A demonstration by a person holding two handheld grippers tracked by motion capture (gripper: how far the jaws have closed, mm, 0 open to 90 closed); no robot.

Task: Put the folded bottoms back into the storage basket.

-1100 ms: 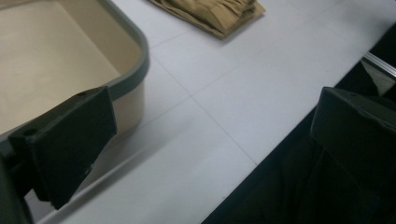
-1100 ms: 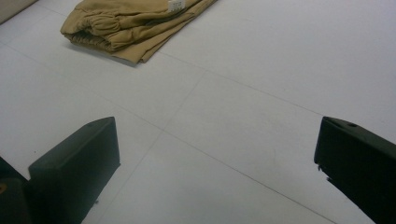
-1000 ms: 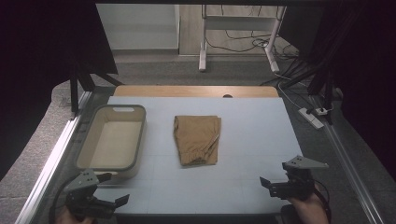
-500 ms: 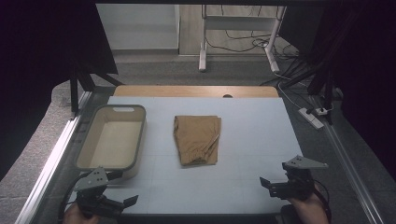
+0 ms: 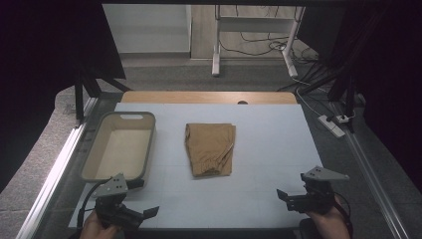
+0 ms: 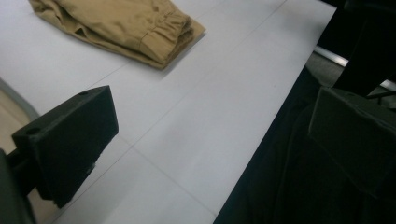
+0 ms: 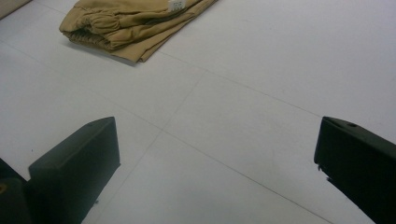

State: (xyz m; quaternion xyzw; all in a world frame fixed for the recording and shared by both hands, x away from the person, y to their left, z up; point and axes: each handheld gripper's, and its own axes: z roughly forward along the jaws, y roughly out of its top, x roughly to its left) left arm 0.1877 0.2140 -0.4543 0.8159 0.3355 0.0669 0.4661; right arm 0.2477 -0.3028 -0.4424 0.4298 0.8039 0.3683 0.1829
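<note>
The folded brown cloth (image 5: 209, 149) is lying flat in the middle of the white table (image 5: 268, 129). A grey tub (image 5: 119, 145) is sitting just to its left, open and with nothing in it. It looks like the job is only starting: the cloth is waiting to be picked up, and nothing is touching it.

The left gripper (image 5: 144, 215) is hanging over the near left corner of the table, in front of the tub. Its jaws are standing wide apart and are holding nothing. In the left gripper view the cloth (image 6: 122, 24) is lying far ahead, and 1 jaw is hanging past the dark front edge. The right gripper (image 5: 288, 198) is sitting near the front right corner, well apart from the cloth. Its jaws are also spread wide and holding nothing. In the right gripper view the cloth (image 7: 133, 22) is showing its gathered band and a small white tag.

Next, the 2 grippers probably need to reach forward to the near edge of the cloth. There is lots of bare table between them and it. The left one should be keeping off the tub wall.
</note>
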